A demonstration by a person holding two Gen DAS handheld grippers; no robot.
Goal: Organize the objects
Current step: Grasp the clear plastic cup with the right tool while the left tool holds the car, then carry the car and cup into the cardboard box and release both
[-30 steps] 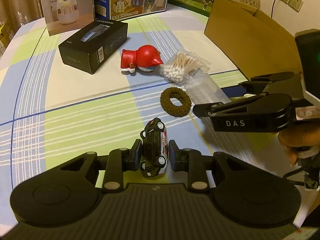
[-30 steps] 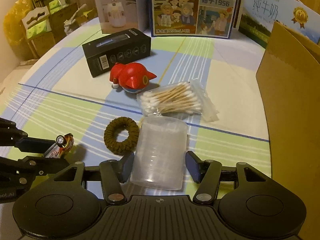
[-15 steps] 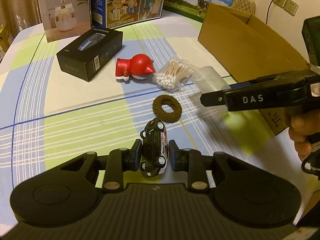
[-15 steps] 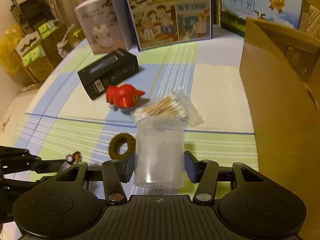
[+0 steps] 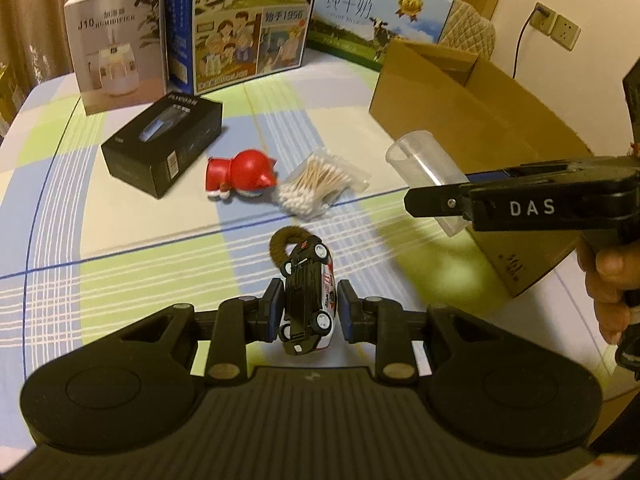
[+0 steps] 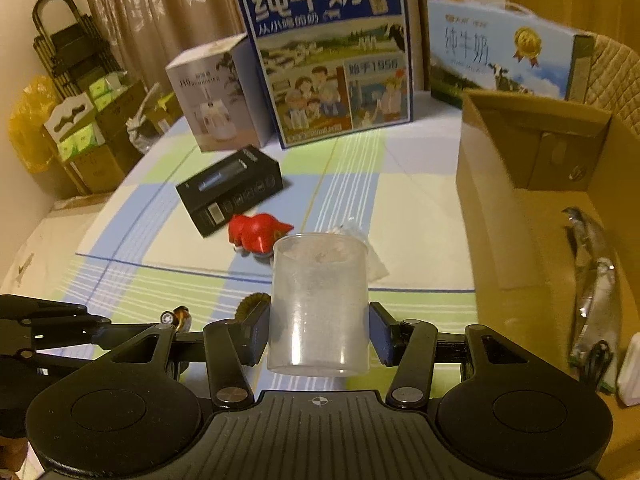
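My left gripper [image 5: 309,310] is shut on a small black-and-white toy car [image 5: 308,300], lifted above the checked tablecloth. My right gripper [image 6: 319,334] is shut on a clear plastic cup [image 6: 319,304], held in the air left of the open cardboard box [image 6: 496,216]. In the left wrist view the same cup [image 5: 428,172] shows behind the right gripper's black finger [image 5: 520,204], in front of the box [image 5: 472,120]. On the cloth lie a brown hair tie [image 5: 284,240], a bag of cotton swabs [image 5: 320,186], a red toy [image 5: 244,174] and a black box [image 5: 164,148].
Tall cartons stand along the far edge: a humidifier box [image 5: 116,44] and two milk cartons [image 5: 248,20] [image 5: 380,24]. The cardboard box holds a silvery packet [image 6: 592,280]. A person's hand [image 5: 608,280] grips the right tool. Bags and boxes [image 6: 80,120] sit beyond the left edge.
Both grippers have risen with their loads. The cup went from lying on the cloth to held aloft near the cardboard box; the car has lifted and tilted over the hair tie.
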